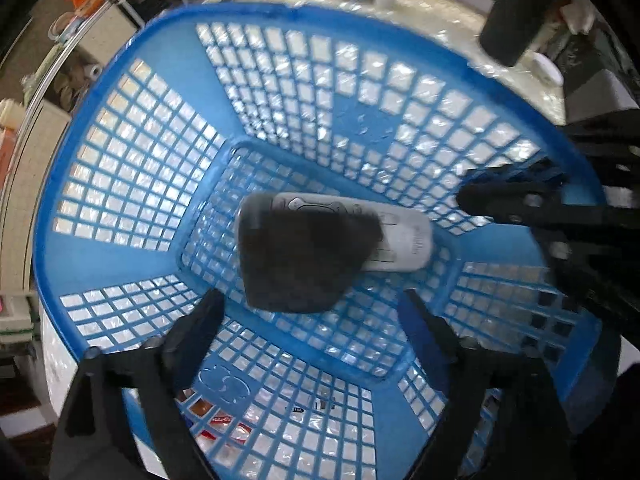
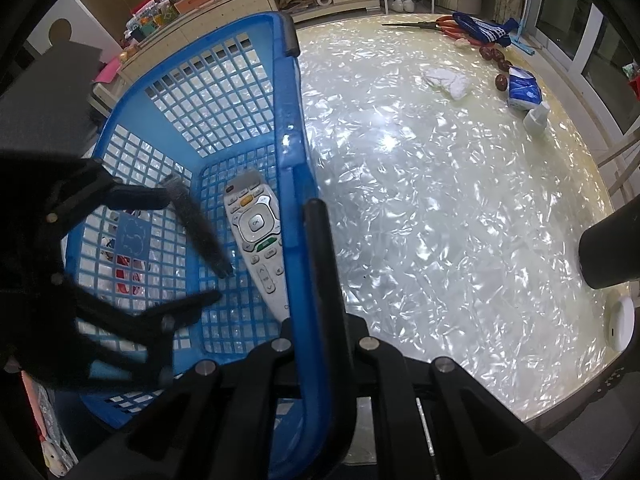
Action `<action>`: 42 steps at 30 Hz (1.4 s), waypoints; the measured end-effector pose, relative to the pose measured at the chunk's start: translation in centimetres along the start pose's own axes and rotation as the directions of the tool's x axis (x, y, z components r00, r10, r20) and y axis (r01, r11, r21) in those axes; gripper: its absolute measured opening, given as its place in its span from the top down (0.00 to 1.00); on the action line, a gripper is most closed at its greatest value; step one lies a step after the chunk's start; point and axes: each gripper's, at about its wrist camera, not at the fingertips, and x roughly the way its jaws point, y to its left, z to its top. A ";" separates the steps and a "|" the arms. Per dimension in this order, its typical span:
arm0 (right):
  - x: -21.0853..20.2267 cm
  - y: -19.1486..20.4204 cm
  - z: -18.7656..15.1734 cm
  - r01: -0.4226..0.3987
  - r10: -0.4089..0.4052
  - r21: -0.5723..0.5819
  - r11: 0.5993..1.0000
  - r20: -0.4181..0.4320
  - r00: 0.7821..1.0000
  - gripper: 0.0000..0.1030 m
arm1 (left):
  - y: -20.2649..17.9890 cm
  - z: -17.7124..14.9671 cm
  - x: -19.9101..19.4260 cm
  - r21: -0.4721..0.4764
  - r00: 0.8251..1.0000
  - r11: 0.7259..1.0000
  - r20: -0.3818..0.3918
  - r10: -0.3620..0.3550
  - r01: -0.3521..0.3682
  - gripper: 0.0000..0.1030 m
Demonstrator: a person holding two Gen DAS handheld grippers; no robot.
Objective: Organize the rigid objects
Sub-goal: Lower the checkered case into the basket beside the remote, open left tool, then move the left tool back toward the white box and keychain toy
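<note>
A blue lattice basket (image 1: 132, 152) (image 2: 224, 92) stands on the pearly table. A grey remote control (image 2: 256, 236) (image 1: 408, 240) lies on its floor. A dark flat object (image 1: 296, 256) (image 2: 200, 228), blurred, is in mid-air above the remote, between and beyond my left gripper's fingers. My left gripper (image 1: 316, 332) (image 2: 196, 248) hangs over the basket with its fingers spread and nothing between them. My right gripper (image 2: 304, 264) (image 1: 492, 196) is shut on the basket's right rim (image 2: 292, 168).
On the table's far side lie red-handled scissors (image 2: 424, 24), a blue striped cloth (image 2: 484, 28), brown round fruits (image 2: 496, 60), a white cloth (image 2: 448, 80), a blue tissue pack (image 2: 522, 92) and a small white bottle (image 2: 536, 118). A black cylinder (image 2: 608, 248) and white disc (image 2: 620, 324) stand right.
</note>
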 end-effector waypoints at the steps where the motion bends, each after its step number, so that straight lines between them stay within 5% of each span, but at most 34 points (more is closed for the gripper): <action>1: 0.0 0.0 0.0 0.001 -0.001 -0.004 1.000 0.001 1.000 0.95 | 0.0 0.0 -0.3 0.005 1.000 1.000 -0.002 0.017 -0.017 0.04; 8: -0.2 -0.2 0.0 -0.011 0.011 0.009 1.000 0.007 1.000 0.95 | 2.2 -1.2 -2.7 -0.035 0.999 0.998 0.015 0.046 -0.046 0.00; 18: -0.2 0.2 -0.1 0.004 -0.004 -0.014 1.000 0.002 1.000 0.95 | 6.1 -6.3 -10.6 -0.176 0.990 0.984 0.144 0.009 0.016 0.00; 29: -0.6 0.9 -0.2 0.036 -0.036 -0.037 0.999 0.006 0.999 0.95 | 12.9 -16.3 -11.1 -0.458 0.994 0.888 0.111 0.019 0.034 0.00; 42: -0.8 1.2 -0.2 0.062 -0.062 -0.045 0.997 0.003 0.998 0.95 | 14.5 -23.0 -5.0 -0.615 0.997 0.786 0.080 -0.023 0.067 0.00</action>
